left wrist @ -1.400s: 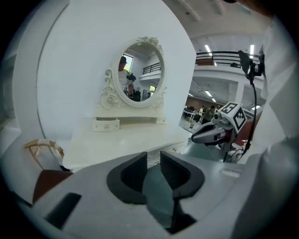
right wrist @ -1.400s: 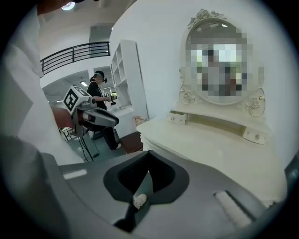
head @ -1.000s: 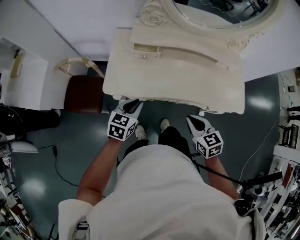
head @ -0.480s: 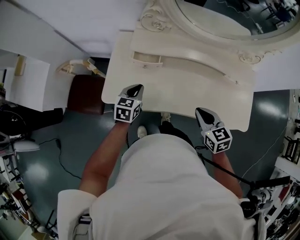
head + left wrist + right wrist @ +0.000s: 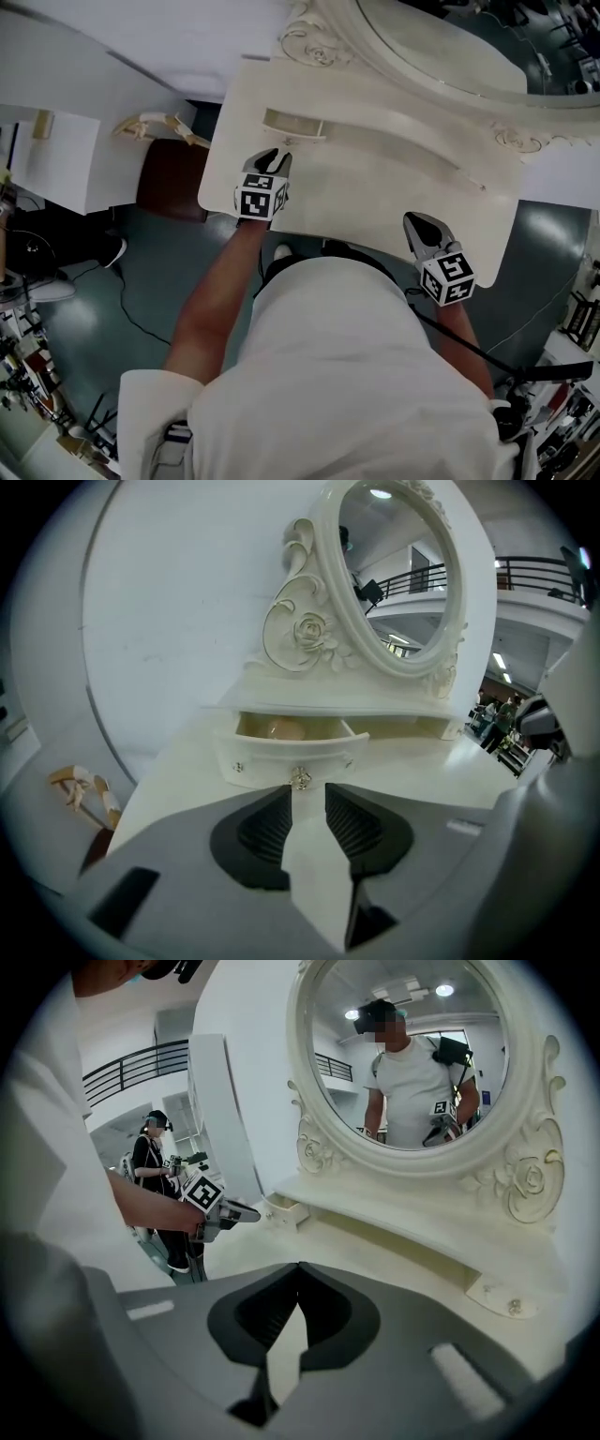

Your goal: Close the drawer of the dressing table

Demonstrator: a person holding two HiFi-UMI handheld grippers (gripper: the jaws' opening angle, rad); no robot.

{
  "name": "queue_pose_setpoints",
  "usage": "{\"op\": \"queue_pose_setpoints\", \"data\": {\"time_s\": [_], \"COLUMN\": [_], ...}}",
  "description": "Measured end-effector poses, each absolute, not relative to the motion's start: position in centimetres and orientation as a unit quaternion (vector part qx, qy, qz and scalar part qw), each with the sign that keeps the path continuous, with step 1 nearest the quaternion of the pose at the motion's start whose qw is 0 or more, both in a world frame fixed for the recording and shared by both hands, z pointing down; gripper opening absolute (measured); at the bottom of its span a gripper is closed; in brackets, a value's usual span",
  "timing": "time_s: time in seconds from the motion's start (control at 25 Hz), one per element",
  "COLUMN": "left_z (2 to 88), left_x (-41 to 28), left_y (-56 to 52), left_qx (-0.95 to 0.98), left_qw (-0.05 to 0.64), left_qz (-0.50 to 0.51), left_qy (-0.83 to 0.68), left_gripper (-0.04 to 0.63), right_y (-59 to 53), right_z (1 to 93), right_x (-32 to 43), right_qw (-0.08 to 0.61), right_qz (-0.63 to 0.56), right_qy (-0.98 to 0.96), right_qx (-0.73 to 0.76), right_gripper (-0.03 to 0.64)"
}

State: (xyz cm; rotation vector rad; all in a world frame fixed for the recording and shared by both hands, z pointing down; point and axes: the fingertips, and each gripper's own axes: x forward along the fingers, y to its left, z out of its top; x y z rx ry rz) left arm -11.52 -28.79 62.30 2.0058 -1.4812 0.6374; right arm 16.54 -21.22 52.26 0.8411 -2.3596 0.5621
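Though ajar, drawer (image 5: 291, 757) well behind tabletop (image 5: 375, 187) front edge.

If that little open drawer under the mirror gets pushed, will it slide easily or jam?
The drawer looks small and rigid, so it probably slides in with a light push. Its curved front is fairly wide, so an off-centre push might skew it; the knob marks roughly the middle.

Mirror (image 5: 431, 42): upper part cut off by the top edge in the head view | Drawer (image 5: 291, 757): interior largely hidden behind its front; pale rounded content (image 5: 279, 728) too indistinct to be identified | Desk (image 5: 375, 187): legs concealed beneath its top
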Motion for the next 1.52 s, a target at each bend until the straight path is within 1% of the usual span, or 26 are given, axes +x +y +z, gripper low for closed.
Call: {"op": "queue_pose_setpoints", "data": {"time_s": [0.48,0.64,0.76,1.52], "left_z": [64.9,65.3,65.4,65.2], "left_x": [-11.4,-11.0,-11.0,-10.9], "left_y": [-31.8,-32.1,-32.2,-34.7], "left_qx": [0.722,0.720,0.718,0.717], "left_qw": [0.301,0.303,0.304,0.296], "left_qz": [0.261,0.267,0.270,0.284], "left_qy": [-0.565,-0.565,-0.565,-0.564], "left_gripper": [0.129,0.105,0.100,0.097], "right_y": [-24.7,-25.2,-25.4,-26.1], "right_z": [53.8,54.2,54.5,54.9], "right_x": [18.6,19.1,19.1,19.7], "right_qw": [0.292,0.291,0.290,0.286], "right_qz": [0.223,0.226,0.230,0.243], "right_qy": [-0.881,-0.881,-0.881,-0.876], "right_qx": [0.297,0.296,0.296,0.304], "right_gripper": [0.002,0.002,0.002,0.002]}}
